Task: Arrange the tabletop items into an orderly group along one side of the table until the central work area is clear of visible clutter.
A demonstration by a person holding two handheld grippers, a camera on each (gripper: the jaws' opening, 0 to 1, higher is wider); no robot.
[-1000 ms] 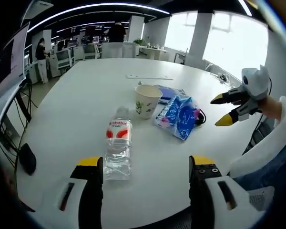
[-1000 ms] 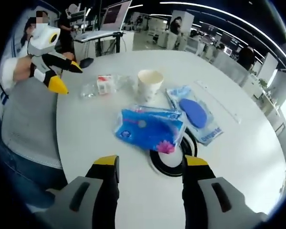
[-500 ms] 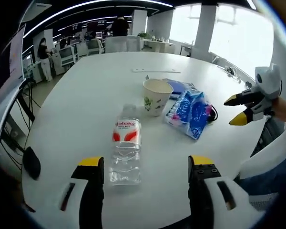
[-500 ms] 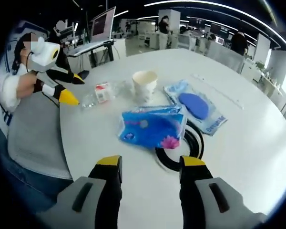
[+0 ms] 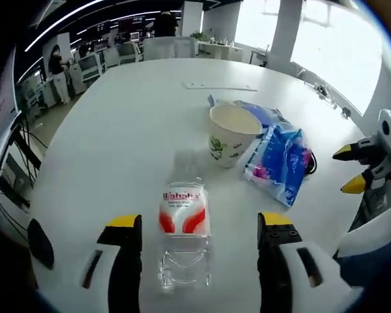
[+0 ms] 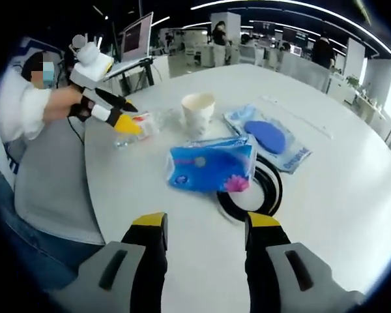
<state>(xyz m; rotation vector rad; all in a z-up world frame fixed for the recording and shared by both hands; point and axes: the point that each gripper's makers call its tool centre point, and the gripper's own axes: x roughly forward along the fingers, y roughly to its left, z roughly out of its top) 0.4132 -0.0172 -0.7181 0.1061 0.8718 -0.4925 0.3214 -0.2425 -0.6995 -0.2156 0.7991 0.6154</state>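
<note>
The left gripper [image 5: 195,228] has its jaws spread wide on either side of the water bottle [image 5: 184,238], which lies on its side between them on the white table [image 5: 117,130], cap pointing away; I'd say it's lined up for a grab. The bottle is clear, nearly empty, with a red-and-white label. The right gripper [image 6: 199,228] hangs open and empty short of the blue tissue pack [image 6: 212,171], which half covers a black cable coil [image 6: 270,192]. Beyond stand a paper cup [image 5: 232,134] and a blue pouch [image 6: 267,140].
</note>
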